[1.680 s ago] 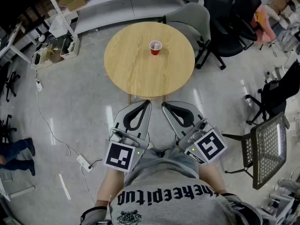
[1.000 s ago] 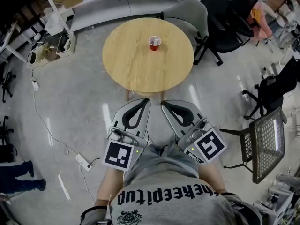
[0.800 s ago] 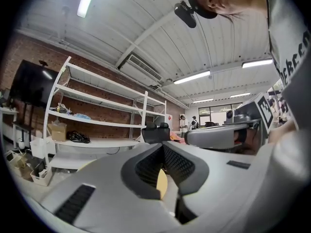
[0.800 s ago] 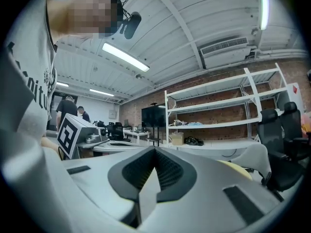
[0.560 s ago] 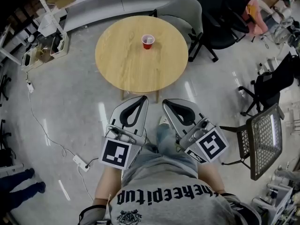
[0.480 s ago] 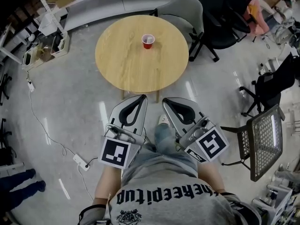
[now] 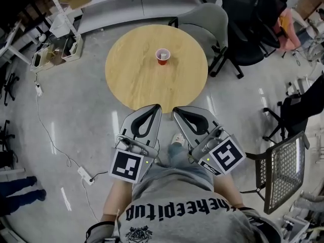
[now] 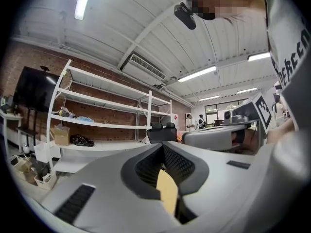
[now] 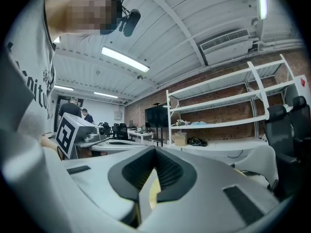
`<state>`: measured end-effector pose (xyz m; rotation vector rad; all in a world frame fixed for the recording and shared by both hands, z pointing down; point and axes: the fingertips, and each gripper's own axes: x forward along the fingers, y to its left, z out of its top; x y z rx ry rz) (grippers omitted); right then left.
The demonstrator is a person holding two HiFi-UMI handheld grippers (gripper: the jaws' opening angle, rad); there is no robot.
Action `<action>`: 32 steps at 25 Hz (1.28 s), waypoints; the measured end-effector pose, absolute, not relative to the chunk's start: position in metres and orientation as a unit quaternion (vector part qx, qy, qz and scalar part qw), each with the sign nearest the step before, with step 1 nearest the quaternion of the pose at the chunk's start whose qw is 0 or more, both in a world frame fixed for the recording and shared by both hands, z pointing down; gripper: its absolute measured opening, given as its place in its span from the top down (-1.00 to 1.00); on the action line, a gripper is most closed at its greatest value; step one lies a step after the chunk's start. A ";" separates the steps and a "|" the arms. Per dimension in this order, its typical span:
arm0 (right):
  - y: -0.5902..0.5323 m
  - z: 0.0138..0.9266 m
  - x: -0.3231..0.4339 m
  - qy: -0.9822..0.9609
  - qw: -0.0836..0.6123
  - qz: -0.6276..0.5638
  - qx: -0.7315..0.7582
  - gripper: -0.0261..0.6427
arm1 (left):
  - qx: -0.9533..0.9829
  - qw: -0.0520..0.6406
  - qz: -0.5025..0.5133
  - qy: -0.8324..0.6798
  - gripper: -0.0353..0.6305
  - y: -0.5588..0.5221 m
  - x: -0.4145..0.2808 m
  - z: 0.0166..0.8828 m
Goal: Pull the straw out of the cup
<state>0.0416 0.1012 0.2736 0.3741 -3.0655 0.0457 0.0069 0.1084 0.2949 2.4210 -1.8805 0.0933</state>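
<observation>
- Left gripper (image 7: 157, 107) and right gripper (image 7: 175, 109): both clenched, tips together, nothing in either. They sit side by side in front of the person.
- Cup (image 7: 162, 56): red, upright on the round wooden table (image 7: 134, 82), past centre toward the far side, well apart from both grippers.
- Straw: can't make it out, the cup is too small in the head view. Only a pale inside shows.
- Neither gripper view shows the cup. Each gripper's own jaws fill the lower frame, with shelving and ceiling beyond.
- Gripper tips line up with the table's near rim in the head view. The real gap can't be judged.
- Grey chair (image 7: 205, 19): behind the table, its lower part hidden by the tabletop.
- Mesh chair (image 7: 283, 168): at right, cropped by the frame edge.
- Someone's legs (image 7: 17, 196): far left, cut off at the frame edge.
</observation>
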 end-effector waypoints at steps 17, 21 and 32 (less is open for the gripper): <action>0.008 0.275 0.041 -0.998 0.017 0.012 0.051 0.93 | 0.750 0.035 0.040 -0.659 0.82 0.018 0.012 0.297; -0.008 0.272 0.046 -0.999 0.011 0.013 0.036 0.93 | 0.740 0.034 0.042 -0.670 0.82 0.004 0.017 0.295; -0.025 0.280 0.056 -1.000 0.003 0.019 0.007 0.93 | 0.723 0.027 0.055 -0.688 0.82 -0.015 0.031 0.298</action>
